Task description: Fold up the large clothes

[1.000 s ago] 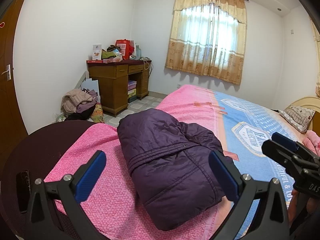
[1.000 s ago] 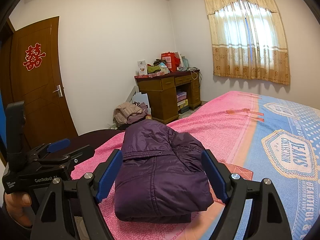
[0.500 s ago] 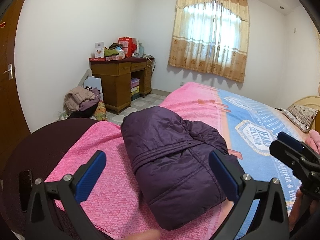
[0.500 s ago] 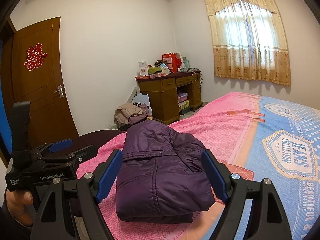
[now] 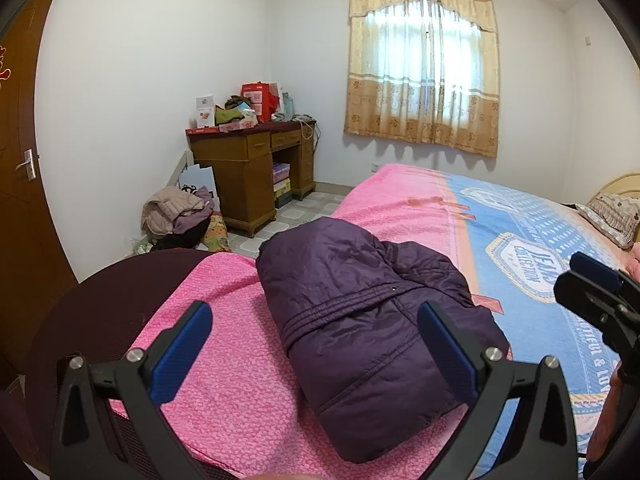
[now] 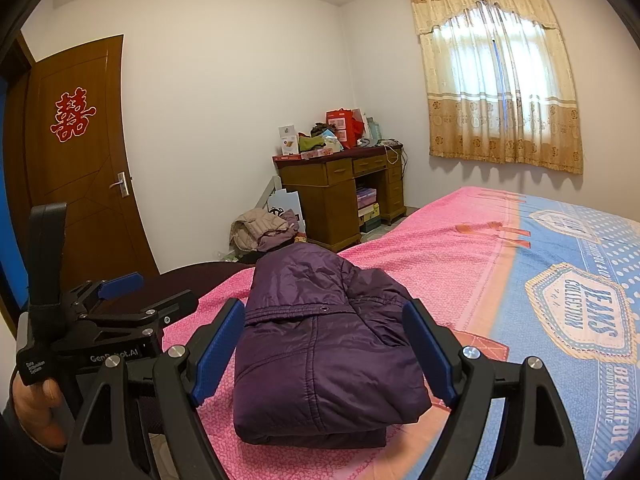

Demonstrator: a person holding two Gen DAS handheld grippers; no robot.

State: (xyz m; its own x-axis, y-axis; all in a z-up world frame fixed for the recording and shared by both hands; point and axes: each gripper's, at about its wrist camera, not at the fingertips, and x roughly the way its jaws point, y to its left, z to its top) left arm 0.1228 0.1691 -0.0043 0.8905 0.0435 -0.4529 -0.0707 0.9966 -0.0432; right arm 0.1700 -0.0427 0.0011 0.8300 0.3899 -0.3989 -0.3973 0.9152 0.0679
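A dark purple padded jacket (image 5: pixel 360 320) lies folded into a compact bundle on the pink part of the bedspread (image 5: pixel 224 380), near the bed's foot corner. It also shows in the right wrist view (image 6: pixel 320 344). My left gripper (image 5: pixel 316 344) is open and empty, held above and short of the jacket. My right gripper (image 6: pixel 324 352) is open and empty, also held back from the jacket. The left gripper (image 6: pixel 120 300) shows at the left of the right wrist view, and the right gripper (image 5: pixel 596 292) at the right edge of the left wrist view.
The bed's blue half (image 6: pixel 580 320) stretches to the right, with a pillow (image 5: pixel 616 216) at the head. A wooden desk (image 5: pixel 252 168) with clutter stands by the far wall. A clothes pile (image 5: pixel 176 216) lies on the floor. A brown door (image 6: pixel 80 168) is at left.
Both grippers have drawn back and risen a little from the folded jacket. The jacket has not moved. Both stay open.
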